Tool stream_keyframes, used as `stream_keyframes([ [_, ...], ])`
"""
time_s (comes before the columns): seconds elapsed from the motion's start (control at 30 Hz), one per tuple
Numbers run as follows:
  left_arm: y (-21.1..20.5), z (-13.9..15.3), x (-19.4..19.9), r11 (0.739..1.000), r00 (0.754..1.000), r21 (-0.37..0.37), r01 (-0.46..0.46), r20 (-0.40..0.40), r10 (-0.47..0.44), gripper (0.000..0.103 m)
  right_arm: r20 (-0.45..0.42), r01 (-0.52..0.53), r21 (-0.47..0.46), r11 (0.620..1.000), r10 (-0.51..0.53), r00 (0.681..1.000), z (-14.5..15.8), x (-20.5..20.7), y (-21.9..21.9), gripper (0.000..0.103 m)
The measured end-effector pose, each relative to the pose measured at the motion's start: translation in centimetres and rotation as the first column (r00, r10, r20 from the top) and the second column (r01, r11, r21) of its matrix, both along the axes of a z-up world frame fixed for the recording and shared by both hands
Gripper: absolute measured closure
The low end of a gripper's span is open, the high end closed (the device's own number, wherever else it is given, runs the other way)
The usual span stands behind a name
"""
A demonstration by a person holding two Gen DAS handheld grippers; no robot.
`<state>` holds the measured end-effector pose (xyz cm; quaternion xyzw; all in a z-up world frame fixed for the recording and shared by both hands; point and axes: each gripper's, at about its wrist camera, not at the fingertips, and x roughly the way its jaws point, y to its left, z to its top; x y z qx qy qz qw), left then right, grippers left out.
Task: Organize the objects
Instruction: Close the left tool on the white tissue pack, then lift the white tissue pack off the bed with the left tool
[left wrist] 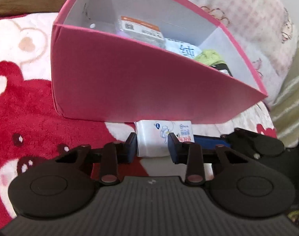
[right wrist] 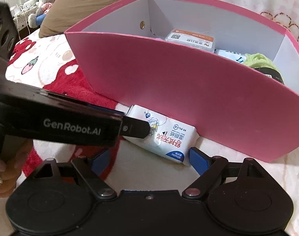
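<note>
A white tissue pack [left wrist: 161, 137] lies on the blanket against the near wall of a pink box [left wrist: 141, 84]. My left gripper [left wrist: 152, 148] has its blue pads on both sides of the pack, closed on it. In the right wrist view the left gripper [right wrist: 135, 126] reaches in from the left onto the pack [right wrist: 165, 137]. My right gripper [right wrist: 149, 160] is open, its pads wide apart just before the pack's near end, holding nothing. The pink box [right wrist: 188, 90] holds a boxed item [right wrist: 190, 39], another tissue pack and green yarn [right wrist: 259, 61].
A red and white plush blanket [left wrist: 31, 90] covers the bed. A brown pillow [right wrist: 86, 5] and a pink patterned quilt [left wrist: 257, 25] lie behind the box. Plush toys [right wrist: 45, 4] sit at the far left.
</note>
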<state>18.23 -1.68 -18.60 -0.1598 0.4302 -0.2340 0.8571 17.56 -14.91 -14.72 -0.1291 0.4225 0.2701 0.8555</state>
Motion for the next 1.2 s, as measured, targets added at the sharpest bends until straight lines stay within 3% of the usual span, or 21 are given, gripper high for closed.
stream_keyframes([
  [0.23, 0.1, -0.1, 0.1, 1.000, 1.000, -0.006, 0.001, -0.020, -0.001, 0.071, 0.011, 0.022, -0.020, 1.000, -0.022, 1.000, -0.3, 0.1, 0.5, 0.012],
  [0.4, -1.5, 0.4, -0.6, 0.996, 0.999, 0.078, 0.035, 0.019, -0.037, 0.071, -0.003, 0.057, -0.012, 0.998, -0.057, 0.998, -0.3, 0.6, 0.6, 0.011],
  [0.63, -0.5, 0.0, -0.1, 0.999, 0.998, -0.007, 0.033, -0.054, -0.034, 0.071, -0.020, 0.100, 0.014, 0.995, -0.100, 0.995, -0.8, 1.2, 0.6, 0.008],
  [0.73, -0.9, 0.1, -0.3, 0.998, 0.998, 0.018, 0.052, -0.033, -0.052, 0.075, -0.013, 0.110, 0.022, 0.994, -0.110, 0.994, -0.7, 1.0, 0.5, 0.009],
  [0.87, -0.9, 0.3, 0.1, 0.999, 0.998, -0.003, 0.052, -0.034, -0.052, 0.078, 0.019, 0.140, -0.012, 0.990, -0.140, 0.990, -0.5, 0.6, 0.6, 0.019],
  [1.2, -2.1, 1.0, -1.9, 0.998, 0.998, 0.004, 0.065, -0.017, -0.065, 0.078, 0.050, 0.135, -0.025, 0.991, -0.134, 0.990, 0.1, -0.2, 0.6, 0.019],
])
